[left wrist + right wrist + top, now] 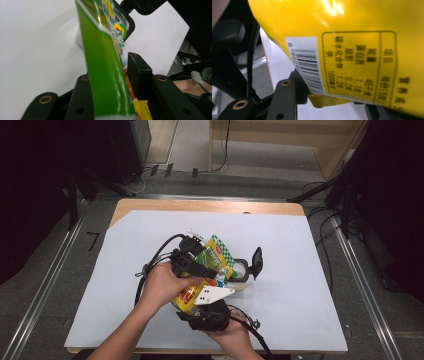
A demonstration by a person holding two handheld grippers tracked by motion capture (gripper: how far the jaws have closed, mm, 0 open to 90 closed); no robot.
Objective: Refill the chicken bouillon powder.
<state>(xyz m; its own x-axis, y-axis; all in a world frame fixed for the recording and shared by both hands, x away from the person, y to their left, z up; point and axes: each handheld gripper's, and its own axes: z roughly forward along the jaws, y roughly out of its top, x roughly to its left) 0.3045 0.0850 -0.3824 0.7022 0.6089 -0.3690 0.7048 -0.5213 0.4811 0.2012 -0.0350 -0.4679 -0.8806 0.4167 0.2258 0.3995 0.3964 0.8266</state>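
Note:
A yellow and green snack packet point(216, 256) hangs tilted above the middle of the white sheet, held between both hands. My left gripper point(209, 271) comes in from the left and is shut on the packet's middle; in the left gripper view the packet point(105, 75) stands edge-on between the jaws point(110, 68). My right gripper point(196, 296), under its grey plate point(214, 295), pinches the packet's lower end. In the right gripper view the yellow back with a barcode point(352, 37) covers the jaw tips point(334, 100), and its crumpled corner sits against the left pad point(300, 90).
A clear round container point(241, 268) with its black lid point(257, 261) flipped open stands just right of the packet, also seen past the packet point(126, 23). The white sheet point(300, 285) covers a wooden table. Cables and dark stands ring the floor.

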